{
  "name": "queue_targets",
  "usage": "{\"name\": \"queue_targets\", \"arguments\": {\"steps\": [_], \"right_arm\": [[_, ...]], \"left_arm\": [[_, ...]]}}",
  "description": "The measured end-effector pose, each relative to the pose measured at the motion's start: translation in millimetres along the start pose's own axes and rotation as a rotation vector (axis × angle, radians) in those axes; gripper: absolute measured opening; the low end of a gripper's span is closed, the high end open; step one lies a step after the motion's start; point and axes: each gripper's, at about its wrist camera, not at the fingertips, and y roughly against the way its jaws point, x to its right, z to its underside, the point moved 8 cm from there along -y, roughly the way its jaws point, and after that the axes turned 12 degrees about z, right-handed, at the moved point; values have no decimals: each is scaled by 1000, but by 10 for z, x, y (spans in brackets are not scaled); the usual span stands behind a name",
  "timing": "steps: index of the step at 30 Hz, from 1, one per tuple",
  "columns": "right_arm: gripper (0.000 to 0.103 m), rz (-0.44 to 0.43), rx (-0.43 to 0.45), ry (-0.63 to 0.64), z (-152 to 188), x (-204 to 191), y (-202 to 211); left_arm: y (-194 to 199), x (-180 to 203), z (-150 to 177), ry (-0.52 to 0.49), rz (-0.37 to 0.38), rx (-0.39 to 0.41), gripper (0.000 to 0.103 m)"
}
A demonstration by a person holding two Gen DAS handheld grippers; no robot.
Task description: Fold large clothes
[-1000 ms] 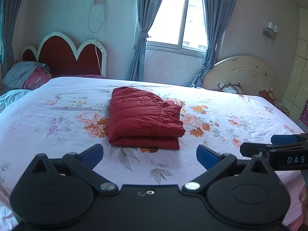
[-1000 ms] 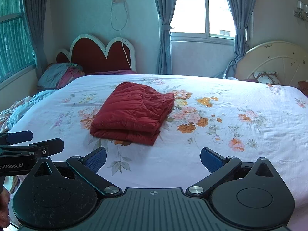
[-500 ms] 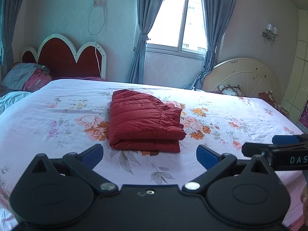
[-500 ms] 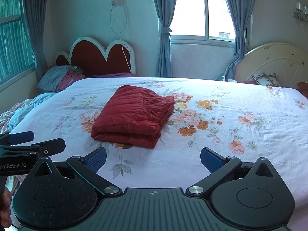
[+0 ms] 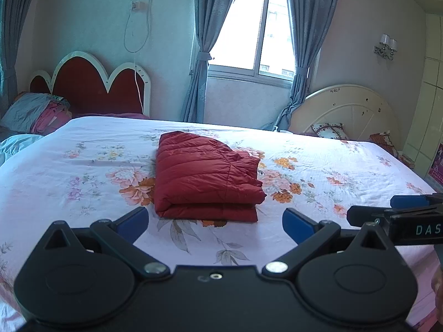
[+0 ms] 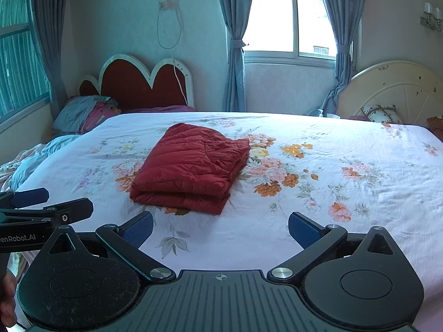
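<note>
While both claws hover level above the near edge of the bed, the left gripper (image 5: 215, 222) has its blue pads spread wide with nothing between them, and the right gripper (image 6: 220, 228) is likewise fully spread and empty. Each shows at the edge of the other's view, side by side and apart. Ahead, clear of both, the red quilted jacket (image 5: 205, 178) lies folded into a compact stack on the floral bedsheet (image 5: 332, 160), near the middle of the bed. Compared with a second ago, both cameras have tipped slightly upward and drawn back, so the jacket sits a little farther off; it has not moved.
</note>
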Motion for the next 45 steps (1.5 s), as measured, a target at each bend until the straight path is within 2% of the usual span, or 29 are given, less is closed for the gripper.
{"name": "queue_targets", "arguments": {"steps": [45], "right_arm": [[103,-6,15,-5,-48,65,23]], "left_arm": [[-27,10,-66,-26,24,4,102]]}}
